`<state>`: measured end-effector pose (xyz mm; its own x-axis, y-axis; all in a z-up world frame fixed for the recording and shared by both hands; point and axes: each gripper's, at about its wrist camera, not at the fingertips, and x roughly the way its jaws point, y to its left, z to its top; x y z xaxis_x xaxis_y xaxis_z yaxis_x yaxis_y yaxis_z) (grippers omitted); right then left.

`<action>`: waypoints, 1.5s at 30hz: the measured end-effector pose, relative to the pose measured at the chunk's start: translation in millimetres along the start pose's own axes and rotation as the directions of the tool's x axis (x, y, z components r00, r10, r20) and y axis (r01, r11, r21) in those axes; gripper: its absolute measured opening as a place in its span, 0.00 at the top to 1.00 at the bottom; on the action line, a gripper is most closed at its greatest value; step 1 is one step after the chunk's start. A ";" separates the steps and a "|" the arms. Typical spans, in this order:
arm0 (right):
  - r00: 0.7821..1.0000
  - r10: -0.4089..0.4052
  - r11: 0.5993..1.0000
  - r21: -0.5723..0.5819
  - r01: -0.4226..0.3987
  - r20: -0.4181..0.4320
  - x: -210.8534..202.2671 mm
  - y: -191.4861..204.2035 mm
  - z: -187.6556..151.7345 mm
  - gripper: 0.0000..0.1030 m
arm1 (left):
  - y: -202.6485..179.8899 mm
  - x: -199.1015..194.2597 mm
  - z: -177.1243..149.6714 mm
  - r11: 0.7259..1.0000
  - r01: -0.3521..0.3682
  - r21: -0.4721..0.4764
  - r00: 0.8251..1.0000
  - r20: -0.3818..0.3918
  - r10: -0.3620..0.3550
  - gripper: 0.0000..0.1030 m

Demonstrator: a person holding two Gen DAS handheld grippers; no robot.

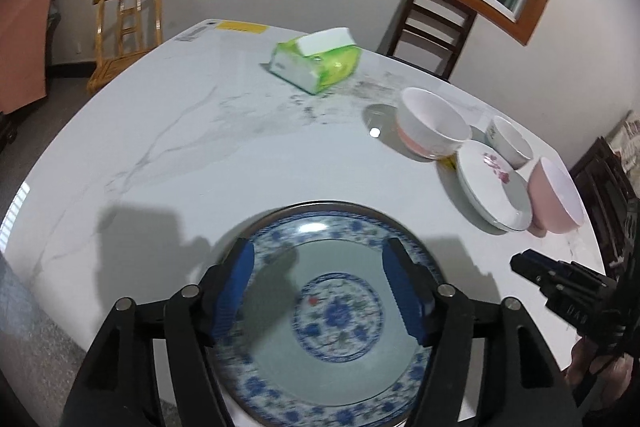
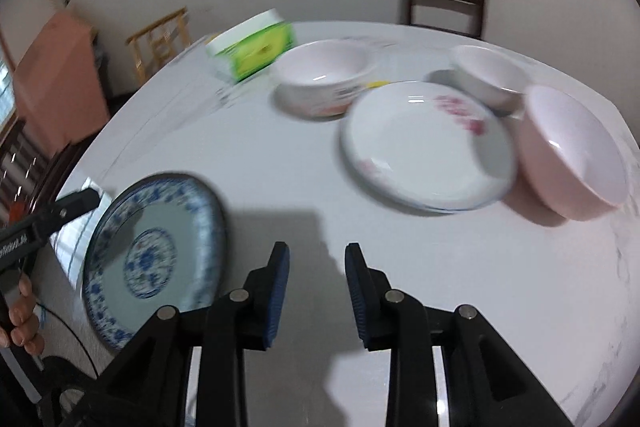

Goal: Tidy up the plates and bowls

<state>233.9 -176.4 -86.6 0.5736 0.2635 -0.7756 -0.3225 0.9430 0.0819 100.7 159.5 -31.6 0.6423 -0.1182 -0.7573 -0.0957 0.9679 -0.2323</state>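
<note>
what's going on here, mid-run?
A person with a handheld gripper in each hand is sorting dishes on a white marble table. The left gripper is over the blue-and-white patterned plate at the near edge, jaws open and not pressing it. The right gripper is empty, jaws apart, facing the white floral plate, pink bowl and two white bowls, not yet gathered.

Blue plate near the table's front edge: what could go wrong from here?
1. The blue plate seems to overhang the table edge; a nudge from the open left gripper above it could tip it off.
2. The white plate sits against the pink bowl and a small white bowl; lifting it may knock them.
</note>
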 end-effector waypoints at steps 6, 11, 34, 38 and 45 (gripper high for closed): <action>0.997 -0.060 0.991 0.123 0.054 0.045 -9.4 -60.7 2.0 0.72 | -34.3 13.0 11.0 0.999 0.038 0.031 0.999 0.023 -0.038 0.36; 0.991 -0.107 0.974 0.209 0.087 0.083 -5.8 -101.4 12.1 0.72 | -65.1 28.7 23.1 0.997 0.069 0.042 0.997 0.036 -0.071 0.36; 0.996 -0.081 0.958 0.278 0.067 0.039 63.3 -164.9 47.0 0.72 | -164.3 160.0 54.1 0.982 0.184 0.045 0.965 -0.200 -0.171 0.44; 0.998 -0.055 0.955 0.293 0.043 0.032 74.0 -174.4 52.2 0.72 | -168.8 176.5 53.2 0.982 0.187 0.039 0.955 -0.242 -0.173 0.48; 0.999 -0.017 0.962 0.272 0.006 0.036 88.1 -176.8 62.1 0.77 | -176.1 190.9 53.6 0.982 0.173 0.072 0.957 -0.247 -0.150 0.58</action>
<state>388.2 -307.2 -130.6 0.6054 0.2549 -0.7540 -0.1022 0.9644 0.2440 281.0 -21.6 -102.5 0.4418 -0.3131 -0.8407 0.0714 0.9464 -0.3150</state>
